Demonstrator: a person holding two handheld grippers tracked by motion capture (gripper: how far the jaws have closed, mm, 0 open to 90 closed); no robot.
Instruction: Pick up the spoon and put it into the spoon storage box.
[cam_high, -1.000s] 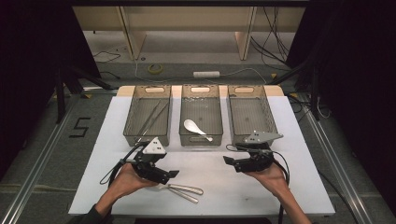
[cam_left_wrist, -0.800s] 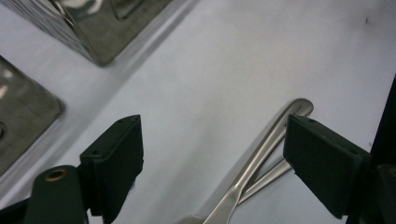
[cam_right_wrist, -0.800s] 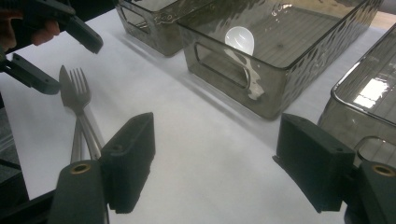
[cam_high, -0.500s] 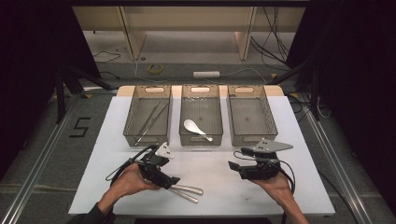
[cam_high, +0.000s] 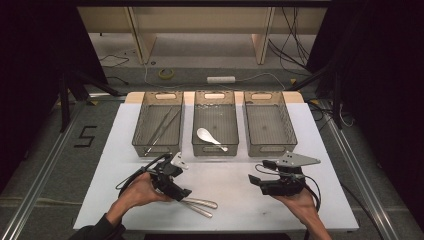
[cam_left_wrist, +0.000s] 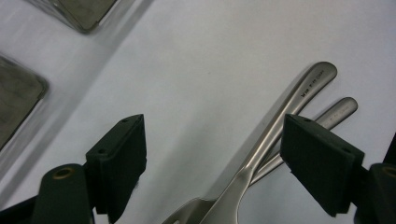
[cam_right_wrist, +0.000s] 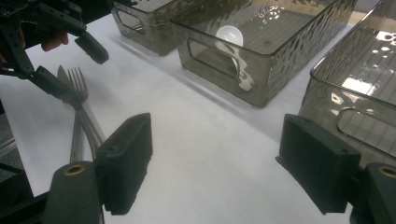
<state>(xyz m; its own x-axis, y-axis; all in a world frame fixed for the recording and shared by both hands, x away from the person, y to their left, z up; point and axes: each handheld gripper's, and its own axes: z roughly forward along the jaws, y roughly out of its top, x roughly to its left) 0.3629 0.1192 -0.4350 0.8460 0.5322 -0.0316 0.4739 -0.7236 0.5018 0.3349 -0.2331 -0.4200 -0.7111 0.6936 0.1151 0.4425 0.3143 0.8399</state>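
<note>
At lower centre of the high view, two forks (cam_high: 200, 205) lie together on the counter (cam_high: 235, 185) (handles pointing right), between the wide-open, empty left gripper's (cam_left_wrist: 212, 163) jaws, while the right gripper (cam_high: 256, 181), equally spread and empty, hovers well apart.

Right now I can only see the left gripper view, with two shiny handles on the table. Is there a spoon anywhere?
Observer: Yes, a white spoon lies in the middle bin.
Operator: What's in the other bins?
Observer: The left bin holds long metal tongs; the right bin looks empty.
Operator: Where's the other gripper?
Observer: The right gripper is open and holds nothing, over the table in front of the right bin.
</note>
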